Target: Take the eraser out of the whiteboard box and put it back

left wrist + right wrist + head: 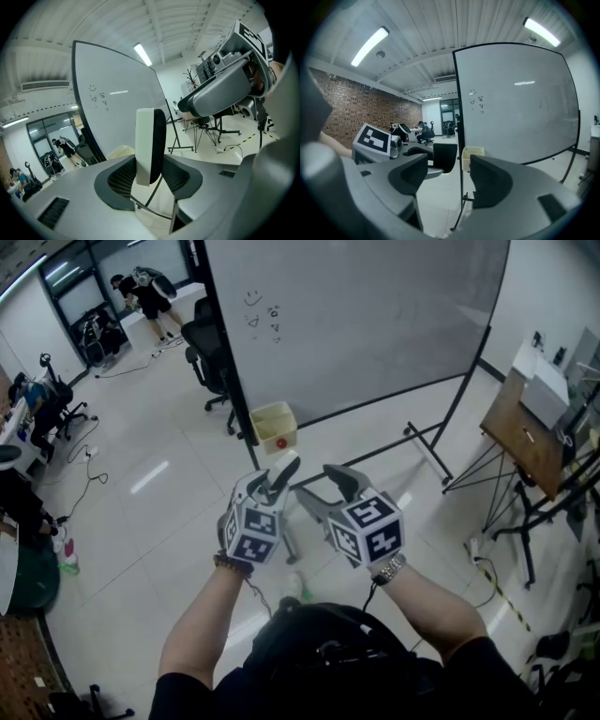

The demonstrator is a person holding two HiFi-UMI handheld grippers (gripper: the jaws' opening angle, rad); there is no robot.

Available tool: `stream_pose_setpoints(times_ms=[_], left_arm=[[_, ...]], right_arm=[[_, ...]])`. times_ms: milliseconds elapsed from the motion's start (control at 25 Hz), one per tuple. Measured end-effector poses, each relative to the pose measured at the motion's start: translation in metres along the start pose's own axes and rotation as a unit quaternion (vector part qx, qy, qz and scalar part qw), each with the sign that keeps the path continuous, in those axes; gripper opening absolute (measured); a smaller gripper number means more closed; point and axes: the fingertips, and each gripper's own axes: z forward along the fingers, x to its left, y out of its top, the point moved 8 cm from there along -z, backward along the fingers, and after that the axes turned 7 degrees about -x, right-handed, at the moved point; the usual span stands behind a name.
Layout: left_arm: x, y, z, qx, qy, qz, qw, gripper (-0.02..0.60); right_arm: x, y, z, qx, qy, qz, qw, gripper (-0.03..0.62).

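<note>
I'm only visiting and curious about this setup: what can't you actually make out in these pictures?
- Scribbles on the large grey whiteboard: too small to read in any view.
- Contents of the pale yellow box: head view shows only a tiny red spot, too small to name.
- The white-and-black eraser: in the head view, mostly covered by the left hand-held gripper holding it.
- Whiteboard top: cut off by the head view's upper edge.

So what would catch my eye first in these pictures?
Probably the two grippers the person holds out in front. The left gripper is clamped on a white-and-black eraser, and the right gripper beside it is open and empty. Beyond them stands a big whiteboard, with a pale box at its lower left corner.
</note>
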Motion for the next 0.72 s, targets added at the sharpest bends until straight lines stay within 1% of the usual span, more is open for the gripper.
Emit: stream_pose_setpoints(times_ms=[320, 720], left_arm=[[0.035, -0.004, 0.033, -0.002, 0.016, -0.012, 0.9998, 0.164], [0.078, -0.011, 0.083, 0.001, 0.008, -0.021, 0.9997, 0.164]], right_arm=[[-0.025, -0.002, 0.03, 0.014, -0.017, 0.008, 1.0, 0.308], [-0.057, -0.001, 0.078, 0.033, -0.044, 0.018, 0.998, 0.273]])
